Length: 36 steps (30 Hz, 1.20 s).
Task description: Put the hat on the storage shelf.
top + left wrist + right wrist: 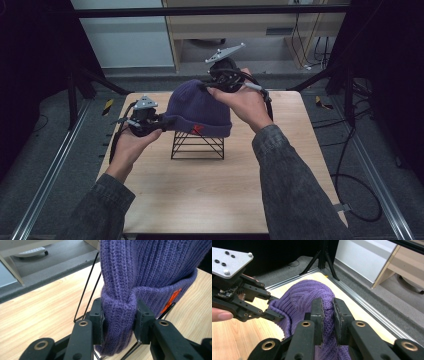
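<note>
My left claw (119,322) is clamped on the folded brim of a soft, light purple knit beanie (197,111) draped over a black wire stand (198,145) on the tabletop (210,190), while my right claw (327,315) pinches its stretchy crown, which probably gives and sags rather than slips.

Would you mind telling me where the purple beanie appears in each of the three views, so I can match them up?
High view: the purple beanie sits centre, draped over the black wire stand, between the left tongs and right tongs.
Left gripper view: it hangs from top centre, its cuff pinched between the jaws.
Right gripper view: it lies at centre, its crown pinched between the jaws.
Shared landmark: the wooden table.
</note>
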Each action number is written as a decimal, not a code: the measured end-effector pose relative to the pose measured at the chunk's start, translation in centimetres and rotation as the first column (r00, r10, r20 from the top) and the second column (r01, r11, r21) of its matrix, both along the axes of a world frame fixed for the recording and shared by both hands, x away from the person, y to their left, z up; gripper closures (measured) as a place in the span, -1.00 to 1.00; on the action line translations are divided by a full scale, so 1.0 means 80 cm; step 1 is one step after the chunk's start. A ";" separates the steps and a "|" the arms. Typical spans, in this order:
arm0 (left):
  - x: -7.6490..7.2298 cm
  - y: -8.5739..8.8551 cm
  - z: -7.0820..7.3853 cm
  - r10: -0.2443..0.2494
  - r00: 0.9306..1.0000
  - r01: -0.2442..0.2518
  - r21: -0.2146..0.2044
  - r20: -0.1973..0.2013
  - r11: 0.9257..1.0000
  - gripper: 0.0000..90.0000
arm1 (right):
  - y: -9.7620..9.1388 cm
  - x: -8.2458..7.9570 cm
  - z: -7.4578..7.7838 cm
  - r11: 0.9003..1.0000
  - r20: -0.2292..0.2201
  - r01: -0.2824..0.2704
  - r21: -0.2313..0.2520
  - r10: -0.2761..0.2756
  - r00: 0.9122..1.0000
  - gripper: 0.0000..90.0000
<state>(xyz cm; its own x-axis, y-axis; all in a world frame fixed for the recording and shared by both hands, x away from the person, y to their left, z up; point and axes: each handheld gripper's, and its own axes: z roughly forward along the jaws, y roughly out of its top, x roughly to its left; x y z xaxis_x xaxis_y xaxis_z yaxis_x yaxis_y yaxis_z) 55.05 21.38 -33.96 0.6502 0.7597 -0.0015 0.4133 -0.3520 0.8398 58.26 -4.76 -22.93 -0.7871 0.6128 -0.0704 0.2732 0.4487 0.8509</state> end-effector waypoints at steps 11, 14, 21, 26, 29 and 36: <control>-0.001 0.001 -0.014 0.007 1.000 -0.007 -0.004 -0.009 1.000 0.44 | 0.005 -0.004 -0.010 1.000 -0.014 -0.013 -0.013 0.013 1.000 0.77; -0.001 0.001 -0.018 0.009 1.000 -0.009 -0.005 -0.014 1.000 0.45 | 0.006 -0.004 -0.012 1.000 -0.015 -0.018 -0.017 0.017 1.000 0.77; 0.000 0.000 -0.025 0.008 1.000 -0.008 0.003 -0.022 1.000 0.45 | 0.008 -0.005 -0.020 0.999 -0.023 -0.025 -0.025 0.024 0.999 0.77; 0.000 0.003 -0.031 0.016 0.999 -0.016 -0.004 -0.028 1.000 0.45 | 0.011 -0.005 -0.025 0.999 -0.030 -0.030 -0.029 0.029 0.999 0.77; 0.000 0.004 -0.035 0.016 0.999 -0.016 -0.001 -0.034 1.000 0.45 | 0.013 -0.006 -0.028 0.999 -0.036 -0.033 -0.034 0.031 0.999 0.77; 0.002 0.003 -0.042 0.018 0.999 -0.019 -0.010 -0.042 1.000 0.43 | 0.016 -0.008 -0.032 0.998 -0.043 -0.041 -0.040 0.039 0.998 0.78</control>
<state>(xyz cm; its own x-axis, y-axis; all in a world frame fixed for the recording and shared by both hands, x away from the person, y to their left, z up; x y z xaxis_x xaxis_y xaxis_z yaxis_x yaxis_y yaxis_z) 55.18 21.65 -37.32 0.6354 0.7713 -0.0360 0.4543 -0.3357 0.8252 57.61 -3.46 -25.47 -0.8139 0.5778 -0.0609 0.2894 0.4940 0.8199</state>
